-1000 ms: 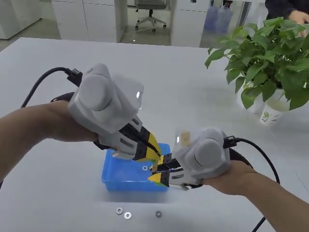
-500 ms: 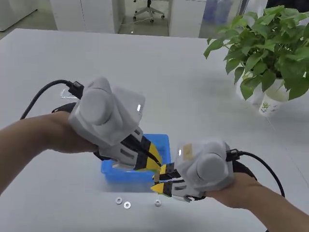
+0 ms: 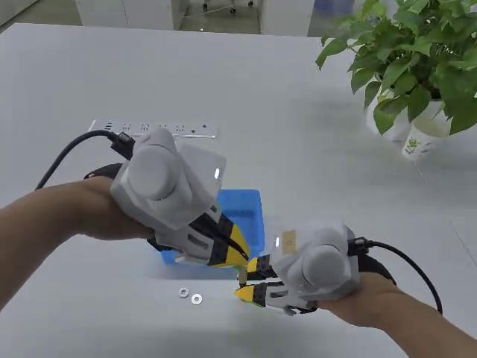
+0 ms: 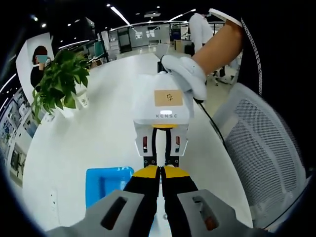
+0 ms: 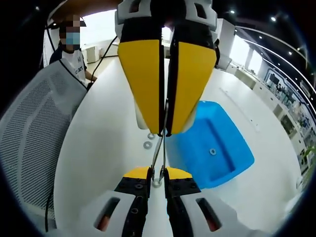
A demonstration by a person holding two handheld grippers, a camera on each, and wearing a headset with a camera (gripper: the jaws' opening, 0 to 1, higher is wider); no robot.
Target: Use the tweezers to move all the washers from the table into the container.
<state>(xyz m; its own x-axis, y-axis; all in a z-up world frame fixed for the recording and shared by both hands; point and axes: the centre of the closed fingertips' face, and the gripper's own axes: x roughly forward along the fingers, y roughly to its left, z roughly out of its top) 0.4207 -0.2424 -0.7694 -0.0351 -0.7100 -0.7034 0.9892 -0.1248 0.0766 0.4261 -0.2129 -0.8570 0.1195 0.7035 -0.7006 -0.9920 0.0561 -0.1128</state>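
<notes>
My left gripper [image 3: 243,259] points down and right, its yellow jaws shut on thin metal tweezers [image 5: 161,148]. The tweezers run down to the table in front of the blue container [image 3: 248,211]. My right gripper [image 3: 243,289] faces the left one, its jaws closed in on the tweezers' lower end. A washer [image 5: 157,183] lies at the tweezer tips between those jaws. Two washers [image 3: 191,296] lie on the table left of the tips, also seen as washers [image 5: 149,140]. One washer [image 5: 212,151] lies inside the container [image 5: 217,143]. In the left gripper view my left gripper [image 4: 161,170] meets the right gripper's white body [image 4: 165,106].
A potted green plant [image 3: 417,67] stands at the back right. A white power strip [image 3: 153,128] lies behind the left hand. Cables trail from both grippers. A mesh chair [image 4: 266,163] and a person [image 5: 74,49] are beside the table.
Both grippers have come back from over the container to the table just in front of it. The right gripper now covers the third loose washer. The head camera has tilted down.
</notes>
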